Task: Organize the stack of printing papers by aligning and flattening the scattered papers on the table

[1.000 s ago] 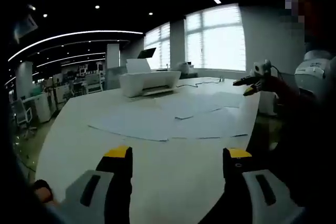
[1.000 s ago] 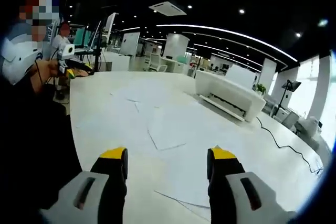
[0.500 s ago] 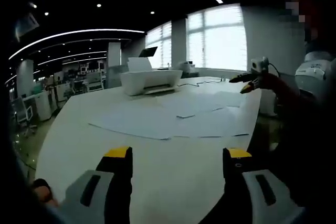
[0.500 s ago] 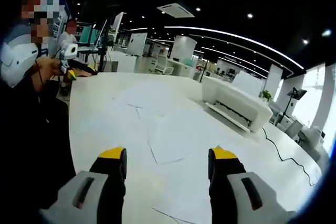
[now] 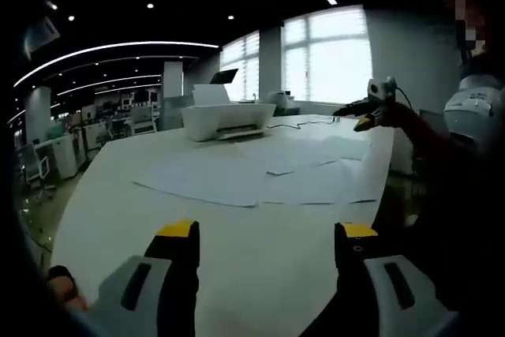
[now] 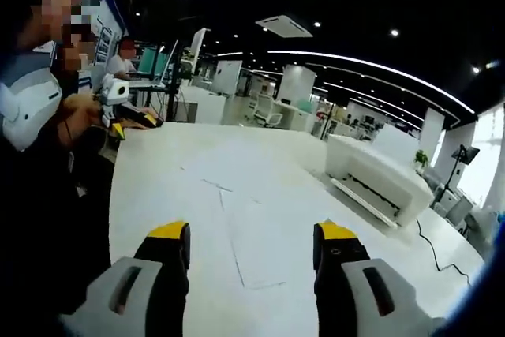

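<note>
Nothing looks tidied yet: the papers (image 5: 260,179) lie scattered and overlapping across the white bench (image 5: 118,219) (a printer (image 5: 225,120) stands beyond them), while the left gripper (image 5: 268,234) and right gripper (image 6: 251,234) hover with jaws wide apart, holding nothing.

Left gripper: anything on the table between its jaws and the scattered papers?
Nothing visible. In the left gripper view the left gripper hangs open over bare white table, and the scattered papers lie flat just beyond it. The printer sits farther back, past the sheets. The right gripper is off at the far edge.
</note>
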